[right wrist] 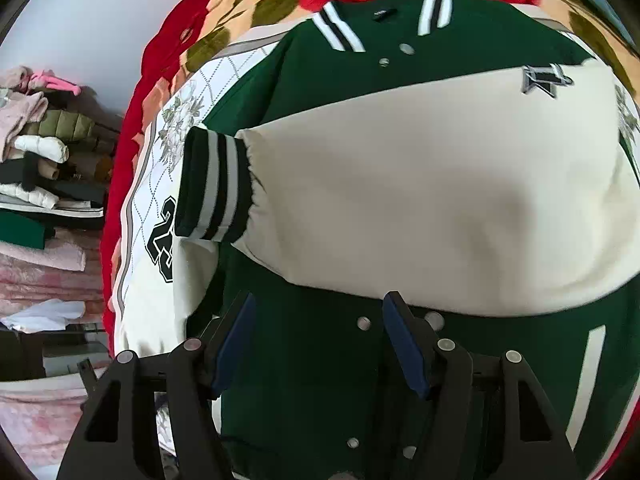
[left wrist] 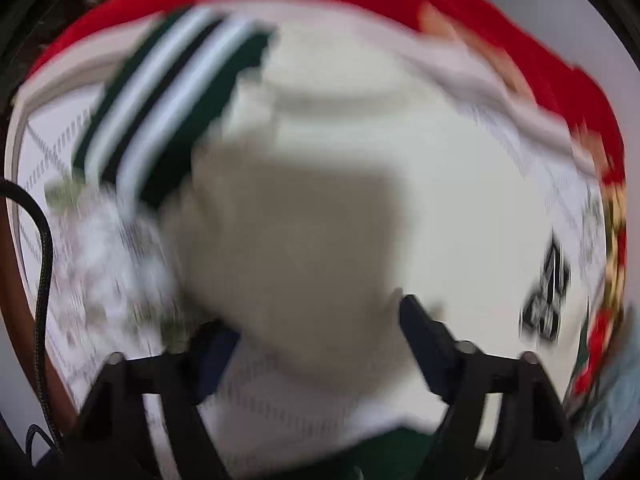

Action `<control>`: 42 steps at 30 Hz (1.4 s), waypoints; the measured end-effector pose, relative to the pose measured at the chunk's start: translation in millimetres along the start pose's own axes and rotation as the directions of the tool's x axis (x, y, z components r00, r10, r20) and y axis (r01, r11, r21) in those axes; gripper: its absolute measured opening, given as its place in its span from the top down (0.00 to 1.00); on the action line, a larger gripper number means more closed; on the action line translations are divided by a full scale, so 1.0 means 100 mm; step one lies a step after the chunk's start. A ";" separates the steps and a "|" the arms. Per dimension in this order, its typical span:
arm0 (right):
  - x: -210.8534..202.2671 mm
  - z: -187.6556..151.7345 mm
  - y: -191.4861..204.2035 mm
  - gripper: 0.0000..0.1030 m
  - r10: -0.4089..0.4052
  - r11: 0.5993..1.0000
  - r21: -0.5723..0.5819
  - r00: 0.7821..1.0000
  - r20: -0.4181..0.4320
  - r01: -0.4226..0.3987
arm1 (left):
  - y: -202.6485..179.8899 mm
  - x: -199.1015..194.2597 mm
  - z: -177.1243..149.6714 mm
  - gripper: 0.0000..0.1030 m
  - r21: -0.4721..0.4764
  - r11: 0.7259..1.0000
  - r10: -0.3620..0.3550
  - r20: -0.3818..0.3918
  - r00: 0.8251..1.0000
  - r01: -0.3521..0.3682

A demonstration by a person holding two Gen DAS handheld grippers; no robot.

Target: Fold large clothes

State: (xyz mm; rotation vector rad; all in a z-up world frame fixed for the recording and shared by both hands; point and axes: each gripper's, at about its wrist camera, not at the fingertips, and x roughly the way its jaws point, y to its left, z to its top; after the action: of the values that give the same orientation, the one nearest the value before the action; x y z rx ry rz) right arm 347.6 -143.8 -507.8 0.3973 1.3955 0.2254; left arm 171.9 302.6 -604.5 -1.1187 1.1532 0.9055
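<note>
A green varsity jacket (right wrist: pixel 320 80) with cream sleeves lies front up on a white quilted sheet. One cream sleeve (right wrist: pixel 420 200) is folded across the chest, its striped cuff (right wrist: pixel 212 184) at the left. My right gripper (right wrist: pixel 316 308) is open just above the jacket's snap-button front, holding nothing. The left wrist view is blurred by motion. There my left gripper (left wrist: pixel 312 320) is open, with the cream sleeve (left wrist: pixel 300 240) bunched between its fingers and the striped cuff (left wrist: pixel 168 104) beyond it at upper left.
A red floral blanket (right wrist: pixel 248 4) lies under the white sheet (right wrist: pixel 160 200), which carries a black number print (right wrist: pixel 162 236). Stacks of folded clothes (right wrist: pixel 44 152) stand at the left. A black cable (left wrist: pixel 42 260) hangs at the left edge of the left wrist view.
</note>
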 end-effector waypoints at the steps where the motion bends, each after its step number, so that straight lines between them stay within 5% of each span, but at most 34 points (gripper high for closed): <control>1: 0.03 0.02 0.05 0.34 0.002 1.000 -0.005 1.000 0.001 -0.002 | -0.03 -0.02 0.07 0.71 -0.002 1.000 0.018 0.027 0.999 -0.018; 2: 0.06 0.05 0.10 0.34 0.008 1.000 -0.010 1.000 0.002 -0.008 | -0.06 -0.05 0.18 0.85 -0.001 1.000 0.029 0.060 0.998 -0.029; 4: 0.14 0.11 0.21 0.34 0.024 1.000 -0.006 1.000 0.002 -0.024 | -0.12 -0.14 0.36 0.89 0.013 1.000 0.007 0.124 0.992 -0.009; 8: 0.38 0.31 0.47 0.34 0.097 0.995 0.020 0.995 0.027 -0.097 | -0.33 -0.37 0.73 0.89 0.100 0.995 -0.019 0.236 0.972 -0.004; 11: 0.71 0.49 0.72 0.49 0.170 0.984 0.040 0.985 0.029 -0.171 | -0.48 -0.39 0.91 0.87 0.162 0.987 -0.055 0.254 0.966 0.013; 15: 1.28 0.59 1.01 0.49 0.250 0.968 0.045 0.959 -0.131 -0.246 | -0.41 -0.29 0.96 0.84 0.199 0.979 -0.095 0.228 0.969 0.050; 18: 1.15 0.59 1.07 0.49 0.258 0.965 -0.004 0.958 -0.127 -0.261 | -0.30 -0.13 1.03 0.71 0.181 0.979 -0.125 0.161 0.979 0.095; 20: 0.98 0.54 0.98 0.49 0.254 0.967 0.001 0.961 -0.114 -0.255 | -0.28 -0.03 1.07 0.51 0.161 0.974 -0.184 0.129 0.974 0.162; 22: 0.84 0.47 0.87 0.48 0.248 0.969 0.008 0.964 -0.100 -0.248 | -0.30 0.03 1.04 0.45 0.140 0.971 -0.209 0.124 0.970 0.191; 27: 0.59 0.30 0.60 0.45 0.145 0.989 0.003 0.986 -0.077 -0.146 | -0.42 0.07 1.03 0.46 0.078 0.984 -0.169 0.177 0.970 0.157; 28: 0.56 0.30 0.52 0.45 0.124 0.992 0.004 0.990 -0.070 -0.124 | -0.48 0.05 1.05 0.57 0.091 0.986 -0.154 0.203 0.967 0.138; 29: 0.53 0.26 0.48 0.45 0.073 0.997 0.007 0.996 -0.056 -0.073 | -0.57 0.01 1.07 0.80 0.113 0.988 -0.132 0.238 0.962 0.107; 32: 0.46 0.21 0.43 0.32 -0.117 0.993 -0.010 0.993 -0.024 0.117 | -0.76 -0.18 1.11 0.95 0.183 0.982 -0.110 0.312 0.944 0.054; 36: 0.46 0.20 0.39 0.32 -0.300 0.954 -0.010 0.954 -0.004 0.300 | -1.15 -0.67 1.10 0.97 0.318 0.948 -0.160 0.419 0.894 0.021; 40: 0.39 0.24 0.36 0.30 -0.410 0.912 -0.007 0.911 0.029 0.411 | -1.68 -1.35 0.84 0.98 0.488 0.871 -0.241 0.529 0.814 -0.060; 42: 0.32 0.28 0.32 0.07 -0.472 0.881 0.009 0.879 0.065 0.473 | -1.92 -1.54 0.67 0.98 0.549 0.831 -0.269 0.540 0.798 -0.090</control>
State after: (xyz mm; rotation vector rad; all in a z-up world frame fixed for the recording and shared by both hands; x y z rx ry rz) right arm 382.4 -106.5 -520.6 0.0465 1.3834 -0.1844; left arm 340.1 325.9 -413.5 -0.3478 0.7316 0.6987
